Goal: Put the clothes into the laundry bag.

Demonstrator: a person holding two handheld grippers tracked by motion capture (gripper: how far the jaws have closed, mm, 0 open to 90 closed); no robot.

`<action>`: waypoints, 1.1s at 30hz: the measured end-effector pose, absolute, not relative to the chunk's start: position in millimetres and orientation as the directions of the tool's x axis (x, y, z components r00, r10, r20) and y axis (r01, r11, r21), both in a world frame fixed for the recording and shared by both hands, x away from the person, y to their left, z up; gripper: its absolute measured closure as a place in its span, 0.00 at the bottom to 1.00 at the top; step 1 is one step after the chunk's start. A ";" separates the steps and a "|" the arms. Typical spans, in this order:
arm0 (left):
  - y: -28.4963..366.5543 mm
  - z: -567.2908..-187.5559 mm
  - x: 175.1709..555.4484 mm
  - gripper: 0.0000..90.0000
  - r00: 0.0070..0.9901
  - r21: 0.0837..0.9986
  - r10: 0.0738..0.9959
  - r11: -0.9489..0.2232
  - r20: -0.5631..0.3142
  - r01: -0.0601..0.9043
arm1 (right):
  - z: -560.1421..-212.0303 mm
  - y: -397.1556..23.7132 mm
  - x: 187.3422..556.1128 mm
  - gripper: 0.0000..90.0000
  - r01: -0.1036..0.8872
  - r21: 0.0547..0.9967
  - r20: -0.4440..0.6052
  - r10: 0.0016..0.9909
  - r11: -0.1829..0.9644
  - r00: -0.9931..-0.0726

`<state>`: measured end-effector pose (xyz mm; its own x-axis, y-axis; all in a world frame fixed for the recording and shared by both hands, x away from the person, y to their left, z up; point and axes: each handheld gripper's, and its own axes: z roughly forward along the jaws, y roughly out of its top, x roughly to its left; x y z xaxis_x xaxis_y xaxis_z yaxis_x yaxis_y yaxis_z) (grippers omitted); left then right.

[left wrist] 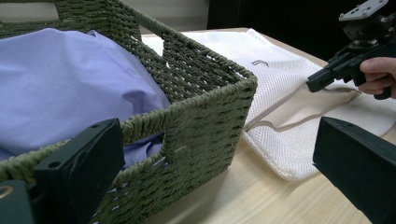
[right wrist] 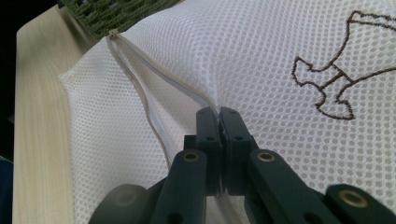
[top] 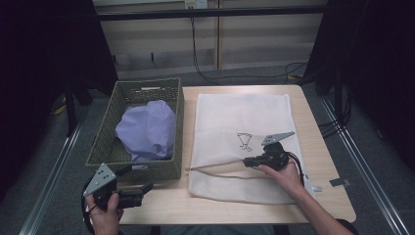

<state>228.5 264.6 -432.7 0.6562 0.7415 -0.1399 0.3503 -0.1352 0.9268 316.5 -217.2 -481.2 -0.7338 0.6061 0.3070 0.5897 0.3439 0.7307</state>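
Right claw (right wrist: 218,112) clamped on upper edge of zip opening of white mesh bag (top: 235,117); bag flat on worktop (top: 323,196), just right of wicker basket (top: 105,142). Left claw (top: 142,187) apart, empty, near basket's front corner. Purple shirt (top: 147,129) in basket. Judgement: lift edge gently, keep mouth wide, avoid tearing mesh; left fetches shirt.

The green woven basket (left wrist: 201,107) hides the lower part of the crumpled lilac cloth (left wrist: 60,88); its far side is cut off, perhaps by the picture's edge.
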 end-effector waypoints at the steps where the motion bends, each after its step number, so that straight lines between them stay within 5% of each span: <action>1: 264.5 -432.7 228.6 0.02 0.659 0.927 0.739 -0.136 -0.140 0.350 | -480.7 -217.7 316.6 0.98 0.588 0.734 0.308 0.605 0.340 -0.735; 33: 261.6 -431.0 227.2 0.02 0.665 0.929 0.734 -0.140 -0.134 0.342 | -453.5 -233.2 321.7 0.98 0.536 0.819 0.327 0.602 0.205 -0.729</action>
<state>227.2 261.6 -431.0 0.6654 0.7343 -0.1343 0.3423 -0.1403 0.9290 321.7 -233.2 -453.5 -0.7286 0.6021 0.3265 0.5361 0.2047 0.8189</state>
